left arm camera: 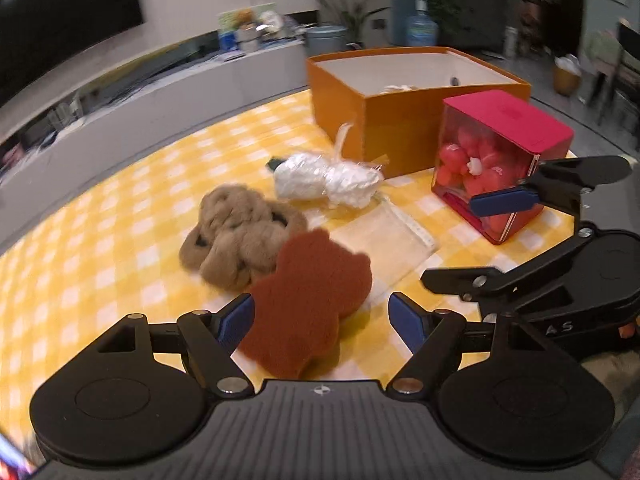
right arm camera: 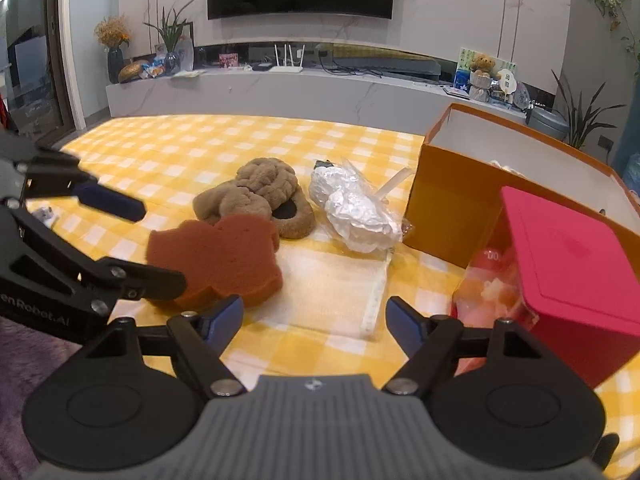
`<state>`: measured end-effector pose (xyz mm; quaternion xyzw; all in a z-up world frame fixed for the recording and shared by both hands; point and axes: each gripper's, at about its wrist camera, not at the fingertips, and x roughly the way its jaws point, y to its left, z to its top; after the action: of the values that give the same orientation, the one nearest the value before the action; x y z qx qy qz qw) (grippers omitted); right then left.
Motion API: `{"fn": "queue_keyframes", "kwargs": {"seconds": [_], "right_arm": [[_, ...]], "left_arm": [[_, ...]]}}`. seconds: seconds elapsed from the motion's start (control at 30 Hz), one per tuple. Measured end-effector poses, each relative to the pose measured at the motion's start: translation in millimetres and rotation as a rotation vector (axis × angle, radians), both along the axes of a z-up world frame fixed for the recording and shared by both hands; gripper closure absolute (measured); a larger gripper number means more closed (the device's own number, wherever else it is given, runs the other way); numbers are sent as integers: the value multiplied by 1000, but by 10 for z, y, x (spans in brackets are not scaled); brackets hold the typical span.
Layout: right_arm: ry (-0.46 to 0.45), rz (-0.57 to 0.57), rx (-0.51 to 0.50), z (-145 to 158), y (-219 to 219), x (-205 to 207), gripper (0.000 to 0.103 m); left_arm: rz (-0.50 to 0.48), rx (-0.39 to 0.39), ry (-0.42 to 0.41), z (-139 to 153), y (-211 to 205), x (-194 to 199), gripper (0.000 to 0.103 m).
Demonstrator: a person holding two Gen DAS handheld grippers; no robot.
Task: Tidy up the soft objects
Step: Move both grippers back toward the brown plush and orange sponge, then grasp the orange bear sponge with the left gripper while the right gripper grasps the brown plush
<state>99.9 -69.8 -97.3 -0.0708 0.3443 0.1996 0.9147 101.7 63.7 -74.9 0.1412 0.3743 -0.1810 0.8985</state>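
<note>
Checked table (right arm camera: 240, 136) | 1 sponge (left arm camera: 312, 300) | 2 boxes | both hand-held grippers (left arm camera: 320, 320) (right arm camera: 314, 320) spread, empty

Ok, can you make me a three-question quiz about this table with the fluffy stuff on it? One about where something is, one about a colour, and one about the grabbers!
1. Where is the brown sponge?
A. inside the orange box
B. on the checked tablecloth
C. on the pink box

2. What colour is the big open box?
A. orange
B. green
C. black

3. The left gripper's fingers are:
A. squeezing the sponge
B. open, holding nothing
C. shut tight together

Answers:
1 B, it lies on the cloth beside the tan slippers.
2 A, its walls are orange.
3 B, the fingers stand apart and press nothing.
</note>
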Motion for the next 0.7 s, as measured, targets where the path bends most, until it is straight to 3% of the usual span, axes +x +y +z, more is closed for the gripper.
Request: {"fn": "queue_keyframes", "kwargs": {"seconds": [0.17, 0.3, 0.57, 0.7], "right_arm": [[31, 12, -9, -114, 15, 188, 26], [48, 4, 9, -187, 4, 325, 26], [83, -1, 55, -296, 6, 449, 26], [94, 2, 63, -338, -8, 434, 26]], "left_arm": [[-93, 107, 14, -112, -62, 259, 13], [-140, 140, 97, -249, -59, 412, 13], [-70, 152, 193, -416, 19, 552, 9], [-46, 177, 228, -503, 24, 592, 14]]}}
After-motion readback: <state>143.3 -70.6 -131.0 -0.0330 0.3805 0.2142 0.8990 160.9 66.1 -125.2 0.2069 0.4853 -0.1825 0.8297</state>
